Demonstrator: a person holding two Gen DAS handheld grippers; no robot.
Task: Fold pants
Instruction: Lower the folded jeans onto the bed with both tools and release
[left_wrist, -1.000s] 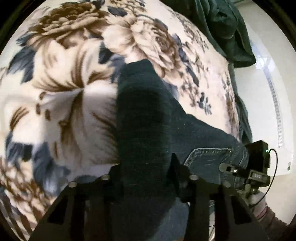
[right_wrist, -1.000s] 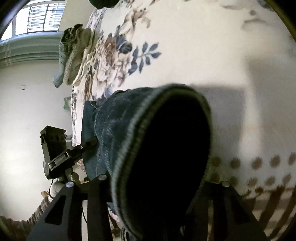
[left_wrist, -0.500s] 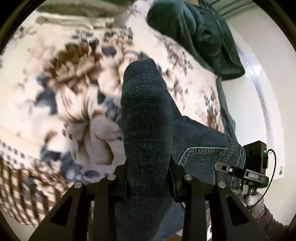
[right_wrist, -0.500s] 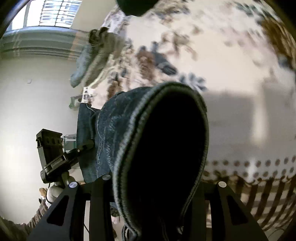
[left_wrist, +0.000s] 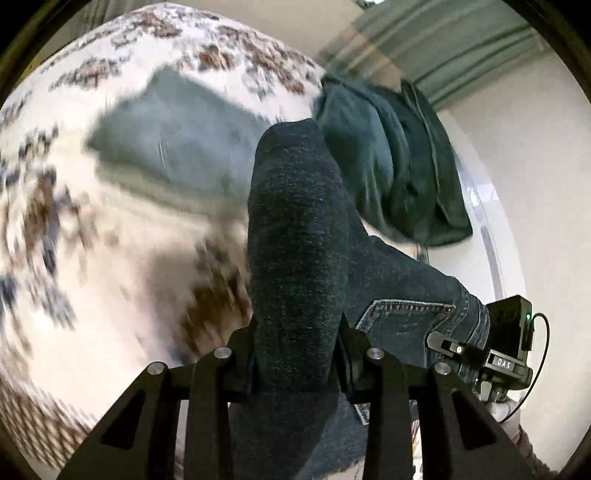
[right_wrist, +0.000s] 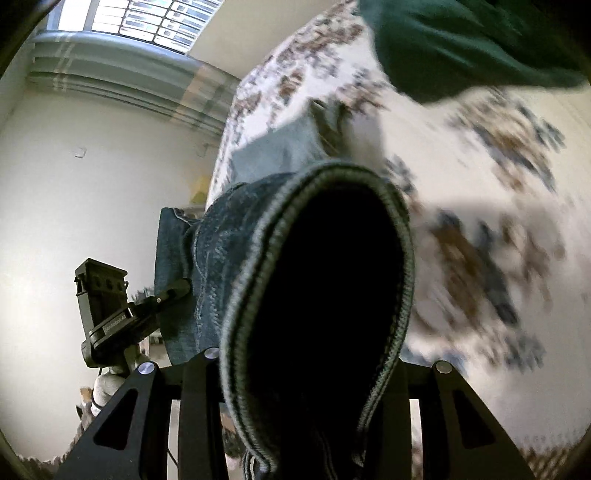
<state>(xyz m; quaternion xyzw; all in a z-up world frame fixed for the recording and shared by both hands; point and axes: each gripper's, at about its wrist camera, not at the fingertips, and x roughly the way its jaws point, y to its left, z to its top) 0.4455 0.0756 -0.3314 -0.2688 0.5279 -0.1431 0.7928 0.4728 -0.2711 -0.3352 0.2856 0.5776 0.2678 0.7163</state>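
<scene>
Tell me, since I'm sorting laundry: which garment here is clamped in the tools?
The dark blue jeans, pinched in both tools. The folded pale denim piece and dark green garment lie untouched on the floral bedspread.

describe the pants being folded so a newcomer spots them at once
Start at the floral blanket. The dark jeans hang above it, clamped in the left gripper and right gripper. Unlike the green garment and pale jeans, they're near-black denim with a stitched pocket.

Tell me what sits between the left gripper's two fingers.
A thick fold of the dark jeans, clamped in the left gripper; the left wrist view shows it.
</scene>
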